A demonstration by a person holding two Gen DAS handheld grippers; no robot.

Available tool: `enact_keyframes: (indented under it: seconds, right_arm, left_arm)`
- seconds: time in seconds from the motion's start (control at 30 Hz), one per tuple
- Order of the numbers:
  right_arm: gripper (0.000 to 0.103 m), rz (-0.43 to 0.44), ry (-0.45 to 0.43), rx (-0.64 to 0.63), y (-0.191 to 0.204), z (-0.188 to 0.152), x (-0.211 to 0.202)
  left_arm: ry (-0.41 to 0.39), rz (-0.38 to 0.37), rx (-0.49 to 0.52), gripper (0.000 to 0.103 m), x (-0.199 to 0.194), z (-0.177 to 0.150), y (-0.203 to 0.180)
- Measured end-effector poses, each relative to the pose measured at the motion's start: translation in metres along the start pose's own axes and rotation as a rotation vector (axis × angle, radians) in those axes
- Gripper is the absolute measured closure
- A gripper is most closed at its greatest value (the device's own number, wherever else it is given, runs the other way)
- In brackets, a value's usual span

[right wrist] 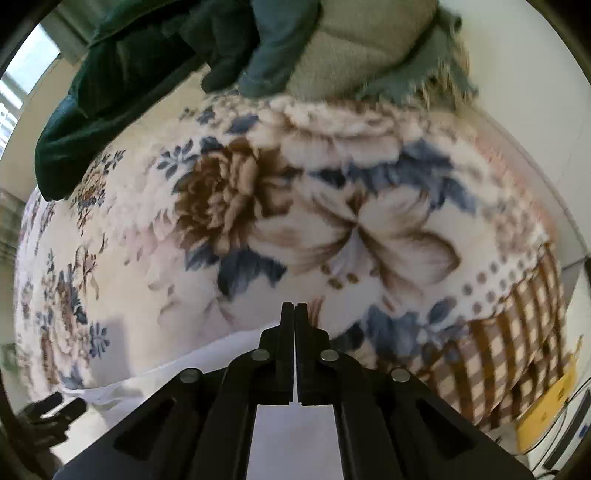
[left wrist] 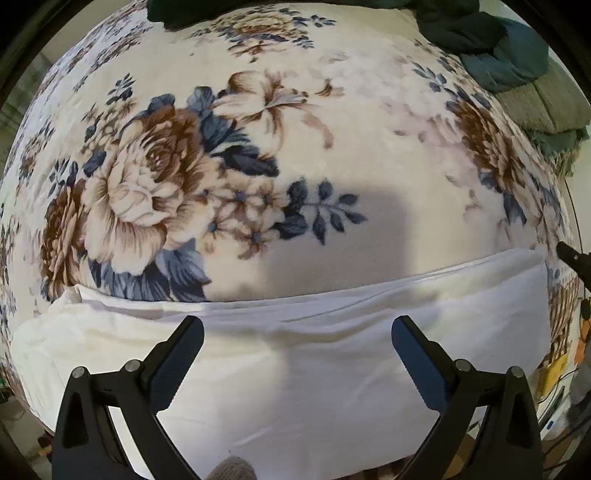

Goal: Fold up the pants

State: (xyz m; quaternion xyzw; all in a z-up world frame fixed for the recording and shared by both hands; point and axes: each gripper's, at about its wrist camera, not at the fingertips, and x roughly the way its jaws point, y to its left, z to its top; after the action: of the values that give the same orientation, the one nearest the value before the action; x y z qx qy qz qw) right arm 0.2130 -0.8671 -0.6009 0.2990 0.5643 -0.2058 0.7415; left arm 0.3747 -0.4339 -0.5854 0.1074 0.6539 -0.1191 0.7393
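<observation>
**Left claw spread over white pants, right claw clenched at their edge**

Left gripper (left wrist: 297,334): released, black fingers (left wrist: 177,363) splayed wide apart and aimed straight down, nothing between them. Directly beneath, white pants (left wrist: 295,354), lying flat in a broad band across the lower half of the left wrist view, from 8 o'clock round to 3 o'clock. Far edge of the cloth running as a long folded seam just past the fingertips; a soft grey shadow falling over the middle of the fabric and on up toward 12 o'clock.

Right gripper (right wrist: 294,308): clenched, the two fingers pressed together with only a hairline slit between, pointing steeply down. Tips sitting over the rim of the white pants (right wrist: 184,373), which spread out from 6 to 8 o'clock in the right wrist view. Whether any cloth is pinched between the pads: cannot tell, the tips hiding the contact. Tip of this same claw peeking in at 3 o'clock of the left wrist view; the left claw seen dimly at 8 o'clock of the right wrist view.

Underneath everything, a floral blanket (left wrist: 258,147) in cream, brown and blue, with a checked border (right wrist: 517,332) toward 4 o'clock. Farther out, at 12 to 1 o'clock, a heap of dark green clothing (left wrist: 461,26) and a grey-green fringed throw (right wrist: 369,48).
</observation>
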Motion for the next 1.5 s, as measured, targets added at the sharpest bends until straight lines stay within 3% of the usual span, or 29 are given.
enact_keyframes:
  seconds: [0.07, 0.1, 0.13, 0.2, 0.23, 0.3, 0.4, 0.5, 0.67, 0.77, 0.9, 1.07, 1.17, 1.27, 1.37, 1.5]
  right_arm:
    - [0.101, 0.01, 0.02, 0.024, -0.009, -0.006, -0.004]
    - [0.094, 0.022, 0.008, 0.042, -0.015, -0.013, -0.012]
    - [0.069, 0.034, -0.001, 0.071, -0.022, -0.022, -0.021]
    - [0.044, 0.094, -0.019, 0.168, -0.039, -0.052, -0.038]
    - [0.043, 0.133, -0.015, 0.222, -0.048, -0.073, -0.044]
    - [0.043, 0.222, 0.042, 0.306, -0.06, -0.116, -0.039]
    - [0.043, 0.274, 0.095, 0.364, -0.064, -0.161, -0.008]
    - [0.043, 0.357, 0.098, 0.424, -0.065, -0.178, 0.023]
    - [0.043, 0.508, -0.058, 0.473, -0.062, -0.18, 0.042]
    - [0.043, 0.559, -0.099, 0.496, -0.057, -0.181, 0.046]
    - [0.042, 0.655, -0.099, 0.501, -0.045, -0.191, 0.048]
    - [0.043, 0.698, 0.008, 0.493, -0.023, -0.206, 0.067]
    - [0.043, 0.711, -0.024, 0.522, -0.019, -0.205, 0.071]
    - [0.043, 0.725, -0.077, 0.54, -0.017, -0.191, 0.071]
    - [0.043, 0.705, -0.075, 0.552, -0.016, -0.182, 0.082]
    - [0.043, 0.801, -0.086, 0.594, -0.021, -0.182, 0.086]
  left_arm:
    - [0.021, -0.003, 0.012, 0.0, 0.004, -0.006, 0.0]
    - [0.024, -0.006, 0.017, 0.0, 0.004, -0.006, -0.003]
    - [0.026, -0.007, 0.03, 0.0, 0.005, -0.009, -0.007]
    - [0.03, -0.022, 0.055, 0.0, 0.006, -0.015, -0.015]
    - [0.036, -0.033, 0.07, 0.0, 0.008, -0.023, -0.019]
    - [0.059, -0.054, 0.085, 0.0, 0.016, -0.035, -0.023]
    - [0.106, -0.077, 0.097, 0.0, 0.043, -0.05, -0.024]
    - [0.138, -0.075, 0.12, 0.0, 0.069, -0.054, -0.025]
    - [0.094, -0.067, 0.134, 0.0, 0.074, -0.06, -0.026]
    - [0.054, -0.046, 0.141, 0.0, 0.082, -0.063, -0.039]
    - [0.042, -0.036, 0.128, 0.0, 0.087, -0.071, -0.055]
    - [0.051, -0.029, 0.126, 0.0, 0.088, -0.08, -0.061]
    - [0.062, -0.029, 0.126, 0.0, 0.088, -0.086, -0.065]
    - [0.07, -0.03, 0.132, 0.0, 0.092, -0.067, -0.057]
    - [0.067, -0.031, 0.135, 0.0, 0.092, -0.06, -0.052]
    - [0.063, -0.033, 0.129, 0.0, 0.089, -0.064, -0.05]
